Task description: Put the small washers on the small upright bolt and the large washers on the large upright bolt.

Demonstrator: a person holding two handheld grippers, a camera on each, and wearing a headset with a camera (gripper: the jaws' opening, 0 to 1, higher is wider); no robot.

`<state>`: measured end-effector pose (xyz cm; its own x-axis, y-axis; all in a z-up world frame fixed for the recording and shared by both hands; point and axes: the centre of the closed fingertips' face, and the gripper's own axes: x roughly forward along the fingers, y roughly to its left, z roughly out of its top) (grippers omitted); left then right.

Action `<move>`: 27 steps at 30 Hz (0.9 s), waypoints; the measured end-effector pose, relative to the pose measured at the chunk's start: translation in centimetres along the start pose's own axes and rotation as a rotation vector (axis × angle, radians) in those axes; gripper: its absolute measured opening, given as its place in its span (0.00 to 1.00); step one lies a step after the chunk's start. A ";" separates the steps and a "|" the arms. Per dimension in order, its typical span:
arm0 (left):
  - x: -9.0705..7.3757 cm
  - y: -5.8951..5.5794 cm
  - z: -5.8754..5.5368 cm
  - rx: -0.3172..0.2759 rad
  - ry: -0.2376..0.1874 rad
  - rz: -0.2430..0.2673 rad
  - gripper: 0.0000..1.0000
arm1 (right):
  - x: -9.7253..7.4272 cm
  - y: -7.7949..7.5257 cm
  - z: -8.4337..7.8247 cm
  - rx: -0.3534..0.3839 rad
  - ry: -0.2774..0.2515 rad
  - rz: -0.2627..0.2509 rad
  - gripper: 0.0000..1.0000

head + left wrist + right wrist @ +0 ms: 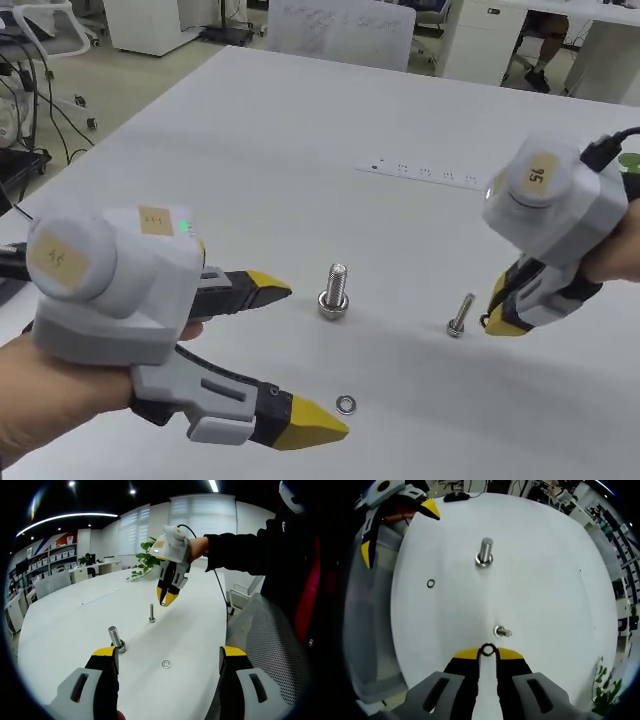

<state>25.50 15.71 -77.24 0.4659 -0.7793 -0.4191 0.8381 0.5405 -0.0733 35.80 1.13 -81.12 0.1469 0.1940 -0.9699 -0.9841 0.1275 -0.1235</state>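
Distant power strip (420, 172) on white table (250, 150)

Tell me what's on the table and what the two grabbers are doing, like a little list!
Table: white
Large bolt: upright, mid-table
Small bolt: upright, just beside the right gripper's tips
Loose washer: flat on the table by the left gripper's nearer jaw
Left gripper: open, holding nothing
Right gripper: shut on the held washer, not yet on a bolt

Yellow-tipped left hand-held gripper (312, 360), seemingly black sleeve (240, 550)
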 end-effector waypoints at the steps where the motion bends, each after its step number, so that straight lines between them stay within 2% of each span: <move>1: 0.0 0.0 0.0 0.000 0.000 0.000 0.82 | -0.1 -0.1 0.1 0.003 -0.004 -0.002 0.13; 13: -0.1 0.0 -0.1 -0.002 -0.002 0.004 0.82 | -0.5 -1.5 1.3 -0.017 -0.023 -0.032 0.13; 27: -0.1 0.0 -0.2 -0.006 -0.002 0.008 0.82 | 0.6 -2.1 1.6 -0.040 -0.013 -0.023 0.13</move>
<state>25.47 15.83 -77.37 0.4734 -0.7753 -0.4181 0.8325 0.5488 -0.0751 38.14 2.50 -81.14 0.1703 0.2040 -0.9640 -0.9836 0.0933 -0.1541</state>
